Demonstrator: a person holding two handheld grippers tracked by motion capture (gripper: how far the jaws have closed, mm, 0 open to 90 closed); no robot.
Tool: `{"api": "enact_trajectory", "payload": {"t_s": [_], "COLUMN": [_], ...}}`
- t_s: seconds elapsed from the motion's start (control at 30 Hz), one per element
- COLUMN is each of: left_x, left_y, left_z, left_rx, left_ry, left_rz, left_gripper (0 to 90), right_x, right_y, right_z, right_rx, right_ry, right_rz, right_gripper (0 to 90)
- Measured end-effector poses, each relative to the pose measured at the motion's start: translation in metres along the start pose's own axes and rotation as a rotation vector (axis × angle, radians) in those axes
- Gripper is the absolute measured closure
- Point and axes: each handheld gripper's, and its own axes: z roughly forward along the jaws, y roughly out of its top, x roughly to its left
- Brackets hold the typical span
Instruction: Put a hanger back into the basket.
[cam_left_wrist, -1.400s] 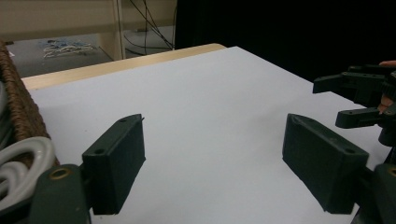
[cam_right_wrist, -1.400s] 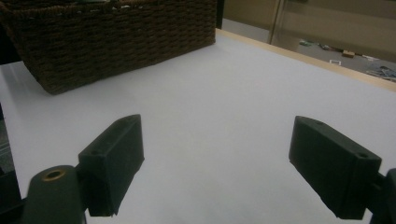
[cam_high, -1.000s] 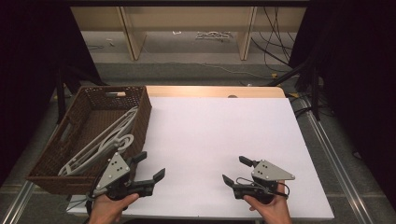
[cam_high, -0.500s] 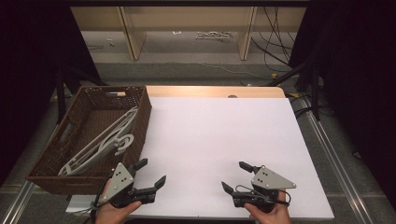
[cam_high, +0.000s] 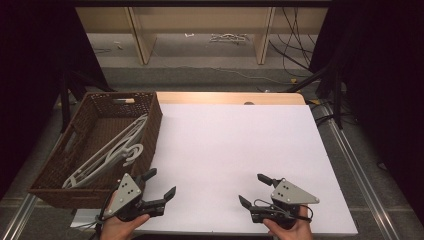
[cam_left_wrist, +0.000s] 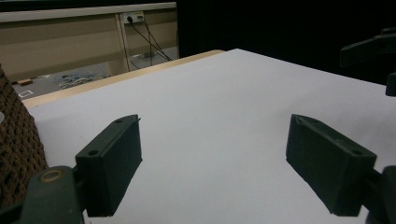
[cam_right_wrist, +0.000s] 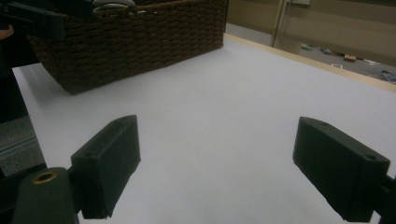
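Both grippers sit low at the near edge of the white table (cam_high: 235, 145), each held in a hand, both with jaws spread wide and nothing between them.

Left gripper (cam_high: 160, 184): just off the near right corner of the brown wicker basket (cam_high: 150, 130), jaws aimed forward and to the right across the table. In the left gripper view its two black jaws stand well apart over bare white surface, with the basket wall (cam_left_wrist: 16, 144) at the left edge of the view. Compared with a second ago, this gripper has slid back toward the person and sits lower in the high view, and the hand (cam_high: 122, 227) now shows less.

Right gripper (cam_high: 254, 190): near the front edge, right of centre, jaws pointing left and forward. In the right gripper view the jaws are wide apart over the empty table, the basket (cam_right_wrist: 135, 37) ahead and well apart. It too has drawn back slightly toward the near edge since the earlier frames.

White plastic clothes hangers (cam_high: 107, 152) lie stacked inside the basket, hooks toward its near right end, unchanged in position. The left gripper is the nearer one to them, close to the basket corner but not touching it.
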Motion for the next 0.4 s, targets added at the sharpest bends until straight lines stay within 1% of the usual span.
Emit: {"api": "enact_trajectory", "payload": {"t_s": [0.07, 0.17, 0.33, 0.37, 0.4], "left_x": [0.0002, 0.0001, 0.0002, -0.0001, -0.0001], "left_y": [0.0001, 0.0000, -0.0002, -0.0002, -0.0003], "left_z": [0.0001, 0.0001, 0.0009, 0.0007, 0.0010], "left_rx": [0.000, 0.002, -0.001, 0.003, 0.000], "left_ry": [0.000, -0.001, -0.006, -0.004, -0.008], "left_rz": [-0.001, 0.001, -0.003, -0.003, -0.002], "left_gripper": [18.2, 18.2, 18.3, 18.3, 18.3], "right_x": [-0.0010, -0.0003, -0.0003, -0.0016, -0.0013], "right_y": [0.0000, 0.0001, 0.0001, 0.0002, 0.0003], "right_z": [0.0002, 0.0001, 0.0002, 0.0008, 0.0009], "right_rx": [-0.014, -0.004, -0.004, -0.016, -0.015], "right_ry": [-0.008, -0.005, -0.004, -0.011, -0.010], "right_rz": [-0.010, -0.005, -0.004, -0.022, -0.020], "right_gripper": [15.9, 15.9, 15.9, 15.9, 15.9]}}
